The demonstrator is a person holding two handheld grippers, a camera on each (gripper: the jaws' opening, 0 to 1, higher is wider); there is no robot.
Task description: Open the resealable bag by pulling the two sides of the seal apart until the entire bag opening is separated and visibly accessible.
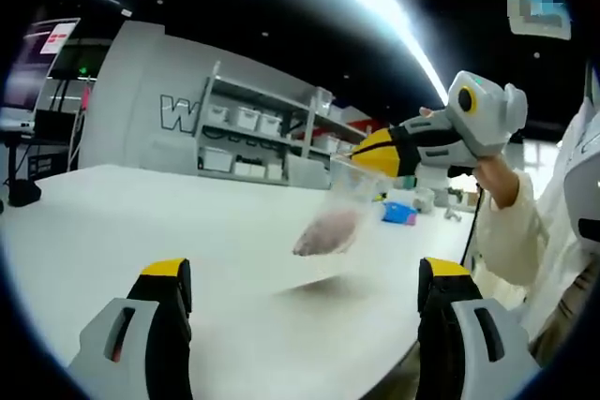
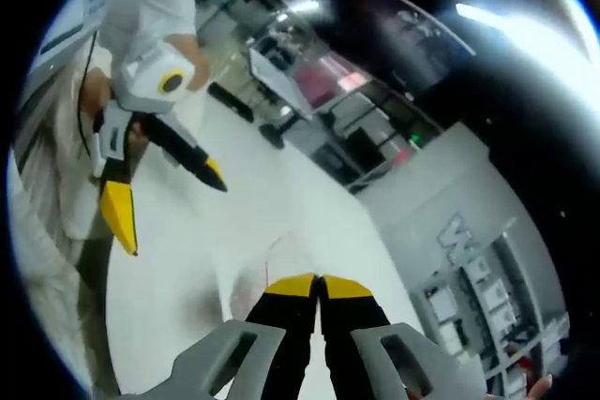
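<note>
- Clear plastic is what is being dealt with: the bag (image 1: 336, 222) is hung in the air above the white table (image 1: 141, 231), with something pinkish sagging in its lower half.
- In the left gripper view, the bag's top edge is pinched by the right gripper (image 1: 370, 158), its yellow-tipped jaws brought together on the plastic; the bag is carried by that one hold alone.
- The bag is lifted off the table, presumably so that its contents weigh the body down and the seal is left taut and reachable from the side.
- In the right gripper view, the right gripper (image 2: 319, 280) is seen with its jaws pressed together, and the bag (image 2: 272, 269) is made out only faintly beyond the tips, as a thin, glinting film.
- The left gripper (image 1: 305, 274) is held wide, nothing between its jaws, and is aimed at the bag from near by but apart from it.
- From the right gripper view, the left gripper (image 2: 173, 208) is shown splayed, well apart from the bag.
- The seal cannot be judged open or shut from here; the opposite lip has not yet been taken, so the pull is judged to lie ahead.
- One risk is noted: with one pinch only, the bag could swing as the second lip is sought.
</note>
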